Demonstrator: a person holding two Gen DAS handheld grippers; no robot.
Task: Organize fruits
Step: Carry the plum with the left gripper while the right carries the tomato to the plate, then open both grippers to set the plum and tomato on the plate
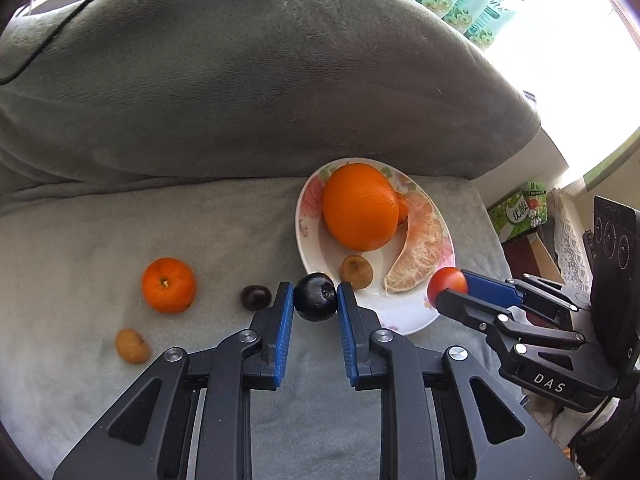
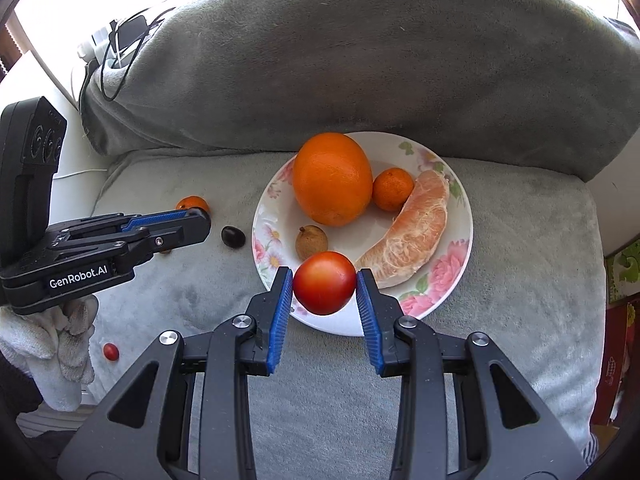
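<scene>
Each camera sits just behind its own tool and looks steeply down along the two fingers onto a grey cushioned seat, with the padded backrest (image 1: 256,80) filling the upper half of both views. The left wrist view stands close over the seat left of the flowered plate (image 1: 404,318), so the plate lies right of centre and the right tool (image 1: 450,290) enters from the right edge. The right wrist view faces the plate (image 2: 460,216) almost head-on, with the left tool (image 2: 200,218) entering from the left. Both share the plate, its big orange (image 1: 360,206) and the seat around it.
</scene>
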